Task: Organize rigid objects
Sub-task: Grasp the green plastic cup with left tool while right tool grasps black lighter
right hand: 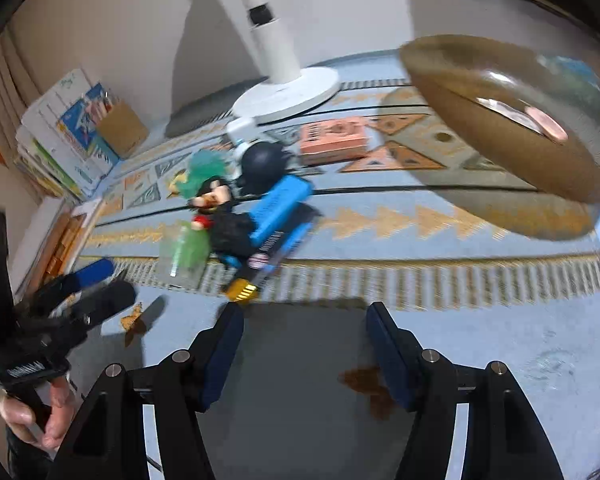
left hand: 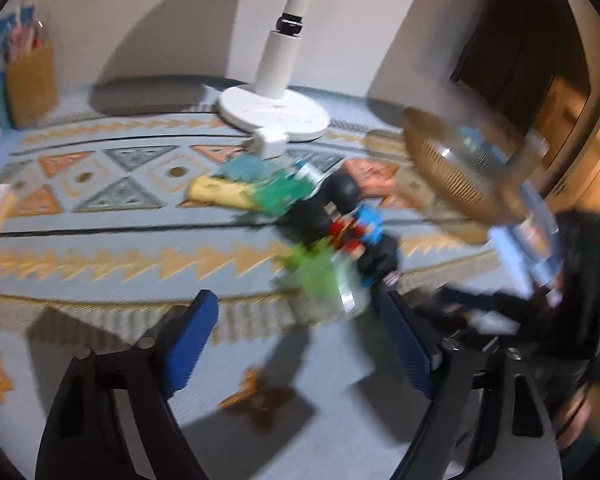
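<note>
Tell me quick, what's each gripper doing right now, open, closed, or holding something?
Left gripper: open, nothing between its fingers, above the rug.
Right gripper: open, empty, just short of the toy pile.

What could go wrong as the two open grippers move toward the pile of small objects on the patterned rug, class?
1. The toys lie heaped and touching, so closing the left gripper or right gripper on one may drag its neighbours.
2. The clear cup lies at the pile's near edge and could be knocked aside.
3. The brown bowl and the fan base stand close by, so a wide sweep might bump them.
</note>
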Action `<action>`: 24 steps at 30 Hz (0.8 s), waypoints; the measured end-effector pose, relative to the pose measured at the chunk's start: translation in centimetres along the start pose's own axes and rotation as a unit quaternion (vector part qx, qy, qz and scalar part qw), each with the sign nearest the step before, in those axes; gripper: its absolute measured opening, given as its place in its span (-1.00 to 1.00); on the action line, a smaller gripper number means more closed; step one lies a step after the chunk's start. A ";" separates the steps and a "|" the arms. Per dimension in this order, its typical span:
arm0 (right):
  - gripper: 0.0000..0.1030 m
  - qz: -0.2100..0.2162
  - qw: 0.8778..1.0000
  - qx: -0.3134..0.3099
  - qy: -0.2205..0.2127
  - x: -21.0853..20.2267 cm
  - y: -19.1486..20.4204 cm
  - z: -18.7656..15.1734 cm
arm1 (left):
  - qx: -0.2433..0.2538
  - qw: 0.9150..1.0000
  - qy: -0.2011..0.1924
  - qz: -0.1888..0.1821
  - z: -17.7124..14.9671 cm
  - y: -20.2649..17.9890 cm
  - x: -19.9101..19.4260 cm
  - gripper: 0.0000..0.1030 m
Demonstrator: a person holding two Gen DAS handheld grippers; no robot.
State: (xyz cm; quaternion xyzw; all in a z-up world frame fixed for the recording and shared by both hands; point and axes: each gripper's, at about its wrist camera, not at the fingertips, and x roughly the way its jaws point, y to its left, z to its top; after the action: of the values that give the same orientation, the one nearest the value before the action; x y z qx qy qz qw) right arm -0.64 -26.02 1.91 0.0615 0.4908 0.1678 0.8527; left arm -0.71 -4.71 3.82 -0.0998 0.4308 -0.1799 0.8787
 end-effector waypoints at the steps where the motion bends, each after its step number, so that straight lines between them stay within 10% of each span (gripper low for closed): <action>1: 0.21 0.001 1.000 -0.005 0.003 0.4 0.8 0.2 | -0.007 1.000 -0.001 -0.008 0.2 0.1 0.1 0.55; 8: 0.20 -0.088 0.995 -0.050 -0.007 2.8 4.7 0.7 | -0.011 1.000 0.015 -0.007 -0.2 0.0 1.1 0.43; 10: -0.07 -0.114 0.992 -0.060 -0.015 2.8 4.9 0.4 | -0.010 1.000 0.020 -0.002 -0.2 -0.5 1.6 0.37; 13: -0.49 -0.106 0.993 -0.054 -0.017 1.8 3.5 -0.3 | -0.003 0.999 0.032 0.012 -0.2 -1.1 2.5 0.18; 24: -0.52 -0.050 0.999 -0.010 -0.009 -1.5 -2.9 -1.4 | 0.023 0.998 0.043 0.047 -1.0 -2.2 3.2 -0.37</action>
State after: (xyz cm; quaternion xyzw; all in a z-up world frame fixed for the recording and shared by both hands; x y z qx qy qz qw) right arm -1.86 -29.37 1.70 0.0302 0.4837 0.1292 0.8651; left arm -0.21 -8.04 1.68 -0.0514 0.4680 -0.1528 0.8689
